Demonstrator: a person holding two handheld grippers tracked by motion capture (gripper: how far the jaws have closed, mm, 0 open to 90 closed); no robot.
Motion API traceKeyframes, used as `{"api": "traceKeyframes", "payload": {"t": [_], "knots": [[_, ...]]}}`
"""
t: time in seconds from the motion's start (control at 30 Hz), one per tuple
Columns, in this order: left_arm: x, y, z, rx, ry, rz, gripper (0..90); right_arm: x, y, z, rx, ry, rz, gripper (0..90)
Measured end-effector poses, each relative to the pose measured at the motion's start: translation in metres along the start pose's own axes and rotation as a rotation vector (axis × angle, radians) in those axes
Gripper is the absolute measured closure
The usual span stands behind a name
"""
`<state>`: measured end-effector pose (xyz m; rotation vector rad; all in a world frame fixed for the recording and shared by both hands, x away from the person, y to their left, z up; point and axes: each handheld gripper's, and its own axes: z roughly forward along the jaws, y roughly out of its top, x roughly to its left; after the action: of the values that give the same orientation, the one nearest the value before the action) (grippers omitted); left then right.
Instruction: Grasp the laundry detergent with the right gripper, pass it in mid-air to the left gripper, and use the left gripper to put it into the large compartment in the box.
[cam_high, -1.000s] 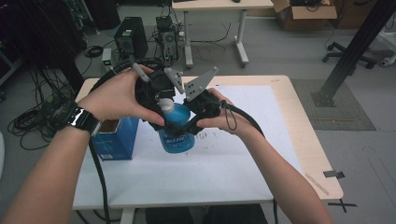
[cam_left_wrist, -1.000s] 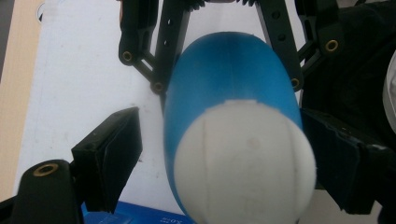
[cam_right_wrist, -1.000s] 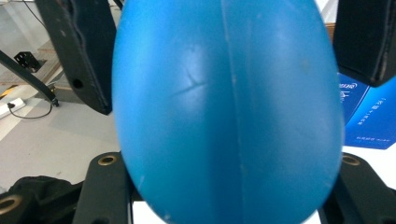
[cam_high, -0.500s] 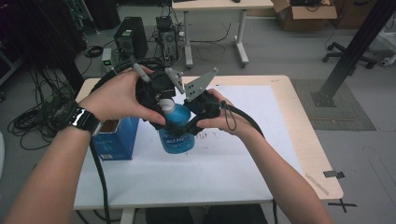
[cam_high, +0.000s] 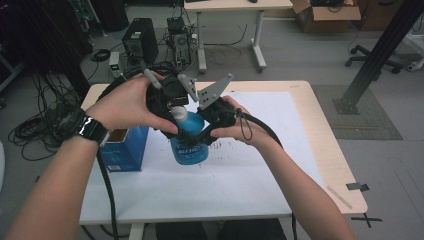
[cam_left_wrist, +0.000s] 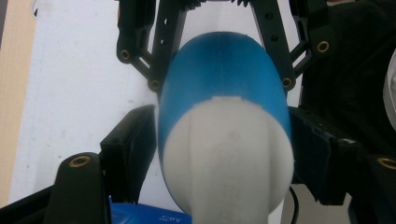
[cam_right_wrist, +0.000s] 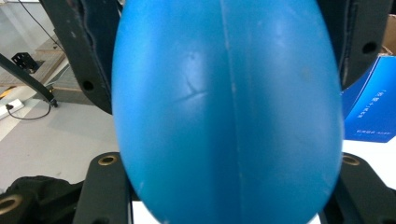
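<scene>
Blue bottle (cam_high: 189, 145): our right gripper (cam_high: 202, 136) clamps its body, left gripper (cam_high: 175, 116) has just been closing around its white cap (cam_left_wrist: 229, 158).

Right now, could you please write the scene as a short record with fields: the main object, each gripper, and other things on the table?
main object: blue bottle with a white cap, held above the table
right gripper: shut on the bottle's blue body
left gripper: jaws at either side of the cap, just been closing; contact with the cap not certain
other things: blue box to the left of the bottle, white sheet covering the table
</scene>
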<state>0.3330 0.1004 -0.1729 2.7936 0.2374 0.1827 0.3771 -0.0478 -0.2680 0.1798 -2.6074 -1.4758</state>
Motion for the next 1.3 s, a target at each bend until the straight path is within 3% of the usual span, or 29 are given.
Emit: {"api": "traceKeyframes", "payload": {"t": [0.47,0.9,1.0,1.07,1.1,1.13,1.3], "knots": [[0.0,0.003,0.004,0.018,0.001,0.0,37.1,-0.001,-0.001,0.001,0.012,-0.004,0.001,42.3],[0.003,0.006,0.002,0.027,-0.002,-0.019,38.0,-0.002,-0.002,-0.001,0.005,0.008,0.013,41.9],[0.004,0.009,0.0,0.036,0.002,-0.039,38.1,-0.004,-0.001,-0.003,0.001,0.006,0.015,37.6],[0.007,0.009,-0.004,0.045,0.004,-0.063,38.1,-0.004,-0.001,-0.004,0.021,0.0,0.023,25.2],[0.008,0.009,-0.007,0.047,0.007,-0.076,38.1,-0.004,-0.003,-0.005,0.04,-0.032,0.024,19.1],[0.009,0.01,-0.01,0.046,0.012,-0.087,38.1,-0.004,-0.003,-0.005,0.04,-0.032,0.024,19.1],[0.018,0.01,-0.028,0.073,0.069,-0.207,38.1,-0.005,-0.014,-0.013,0.131,-0.083,0.049,10.3]]}}
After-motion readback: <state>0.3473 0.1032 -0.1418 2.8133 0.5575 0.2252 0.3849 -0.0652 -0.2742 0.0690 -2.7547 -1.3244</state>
